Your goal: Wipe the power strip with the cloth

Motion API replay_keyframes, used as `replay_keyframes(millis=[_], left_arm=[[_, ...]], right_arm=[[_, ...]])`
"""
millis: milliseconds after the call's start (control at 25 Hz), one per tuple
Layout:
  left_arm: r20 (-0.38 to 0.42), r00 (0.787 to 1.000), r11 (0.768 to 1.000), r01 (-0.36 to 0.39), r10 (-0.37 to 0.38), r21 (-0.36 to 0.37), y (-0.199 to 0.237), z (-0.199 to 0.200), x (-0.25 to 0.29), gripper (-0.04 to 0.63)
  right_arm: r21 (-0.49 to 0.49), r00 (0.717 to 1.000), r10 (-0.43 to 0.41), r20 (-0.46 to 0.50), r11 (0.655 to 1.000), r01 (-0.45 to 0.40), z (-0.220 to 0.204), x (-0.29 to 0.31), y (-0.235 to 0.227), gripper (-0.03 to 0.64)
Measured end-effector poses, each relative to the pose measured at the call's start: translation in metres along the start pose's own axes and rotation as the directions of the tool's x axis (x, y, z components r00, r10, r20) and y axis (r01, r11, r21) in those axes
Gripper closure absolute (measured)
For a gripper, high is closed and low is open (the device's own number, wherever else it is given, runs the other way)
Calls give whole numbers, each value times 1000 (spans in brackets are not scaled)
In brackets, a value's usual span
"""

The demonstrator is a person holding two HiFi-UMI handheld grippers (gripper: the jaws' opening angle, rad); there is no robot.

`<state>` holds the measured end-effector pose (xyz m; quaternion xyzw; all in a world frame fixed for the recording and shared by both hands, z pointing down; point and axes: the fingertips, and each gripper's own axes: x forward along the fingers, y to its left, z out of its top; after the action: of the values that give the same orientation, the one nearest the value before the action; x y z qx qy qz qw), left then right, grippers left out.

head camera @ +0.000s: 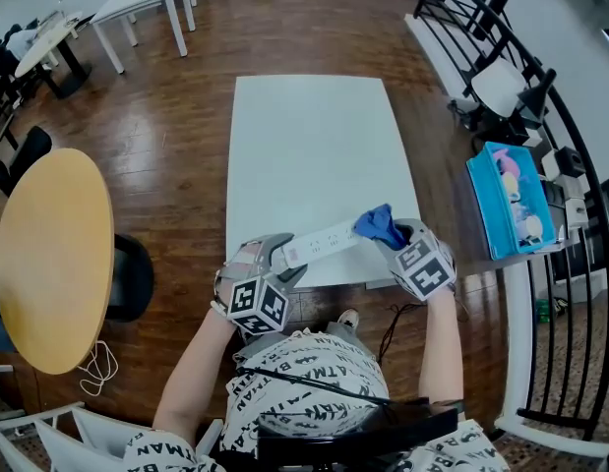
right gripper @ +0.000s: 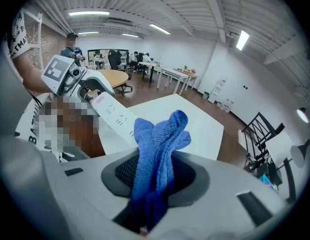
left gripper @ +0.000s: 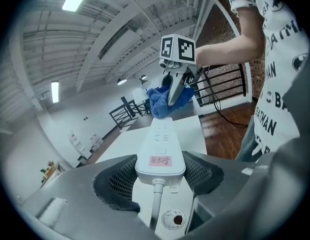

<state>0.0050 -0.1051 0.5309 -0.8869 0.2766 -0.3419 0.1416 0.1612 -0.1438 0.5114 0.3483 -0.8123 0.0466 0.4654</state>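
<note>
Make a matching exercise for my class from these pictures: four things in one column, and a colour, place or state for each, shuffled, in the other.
Things
1. power strip
2. cloth
3. round table
4. tray

Descriptions
A. dark blue, clamped in the right gripper
B. wood-coloured top, at the person's left
C. white, held at its cord end by the left gripper
D. light blue, at the person's right, with small items in it

Pairs: 1-C, 2-A, 3-B, 4-D

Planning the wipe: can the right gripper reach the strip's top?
Likely yes: the right gripper holds the cloth at the strip's end; the top lies bare up to the left gripper.
</note>
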Motion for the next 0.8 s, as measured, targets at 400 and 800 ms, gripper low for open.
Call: replay_keyframes(millis=[400,800], left_arm=[[-28,985,947,-174,172,-271,58,-12,0,313],[-19,974,910,-216,224,-354,59,-7,-1,313]], right_arm=[[321,945,68,321,930,-176,38,6,54,482],[395,912,153,380,865,-310,61,37,98,482]])
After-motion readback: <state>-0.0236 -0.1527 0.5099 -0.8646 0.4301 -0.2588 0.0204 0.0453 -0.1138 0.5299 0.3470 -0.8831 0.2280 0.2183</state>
